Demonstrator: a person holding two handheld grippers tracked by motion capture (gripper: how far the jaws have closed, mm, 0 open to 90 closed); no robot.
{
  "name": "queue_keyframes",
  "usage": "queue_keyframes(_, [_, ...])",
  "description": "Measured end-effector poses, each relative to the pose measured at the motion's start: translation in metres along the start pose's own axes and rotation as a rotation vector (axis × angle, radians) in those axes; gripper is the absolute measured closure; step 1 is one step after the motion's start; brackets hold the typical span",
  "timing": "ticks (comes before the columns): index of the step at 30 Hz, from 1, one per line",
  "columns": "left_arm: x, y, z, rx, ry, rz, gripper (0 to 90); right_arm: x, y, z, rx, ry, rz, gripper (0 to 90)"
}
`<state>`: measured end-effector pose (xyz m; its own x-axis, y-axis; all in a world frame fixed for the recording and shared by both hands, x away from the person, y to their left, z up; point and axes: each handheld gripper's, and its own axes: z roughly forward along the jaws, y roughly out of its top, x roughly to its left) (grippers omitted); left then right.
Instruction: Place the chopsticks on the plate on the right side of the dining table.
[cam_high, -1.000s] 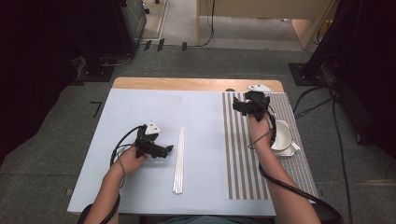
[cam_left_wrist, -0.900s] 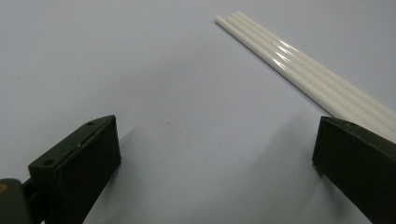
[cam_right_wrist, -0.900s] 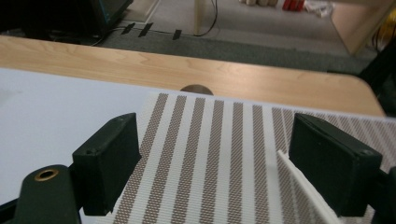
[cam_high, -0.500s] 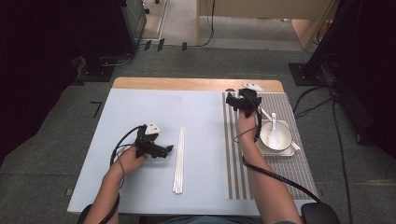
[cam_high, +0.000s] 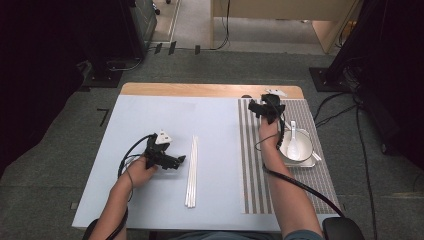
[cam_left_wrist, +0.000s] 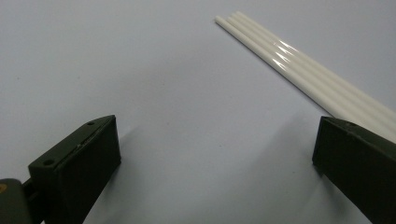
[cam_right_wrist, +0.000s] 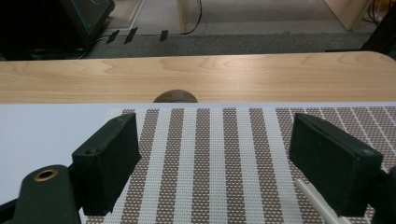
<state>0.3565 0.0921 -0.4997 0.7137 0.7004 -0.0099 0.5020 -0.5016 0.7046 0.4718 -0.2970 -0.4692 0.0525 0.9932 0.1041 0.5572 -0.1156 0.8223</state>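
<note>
1. White chopsticks (cam_high: 191, 172): four lie side by side on the blue table cover (cam_high: 150, 115), just right of the left gripper (cam_high: 172, 161).
2. Left gripper: jaws spread wide and empty, aimed at the sticks, apparently placed for a pickup.
3. Right gripper (cam_high: 262, 112): jaws apart, holding nothing, over the far end of the striped placemat (cam_high: 252, 190).
4. Bowl (cam_high: 296, 148) with spoon (cam_high: 293, 145): on the placemat, suggesting a place setting.

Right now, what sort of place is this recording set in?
Probably a lab or recording studio, not a home: the table stands on grey carpet among loose cables and dark equipment, with a staged striped placemat, bowl and chopsticks.
</note>
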Motion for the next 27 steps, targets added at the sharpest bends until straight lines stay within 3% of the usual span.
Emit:
queue_keyframes(6, [0.0,0.0,0.0,0.0,0.001,0.0,0.5,-0.002,-0.004,0.008,0.019,-0.056,0.03,16.0])
queue_keyframes(27, [0.0,0.0,0.0,0.0,0.0,0.0,0.5,-0.004,-0.01,0.01,0.069,-0.025,0.12,17.3])
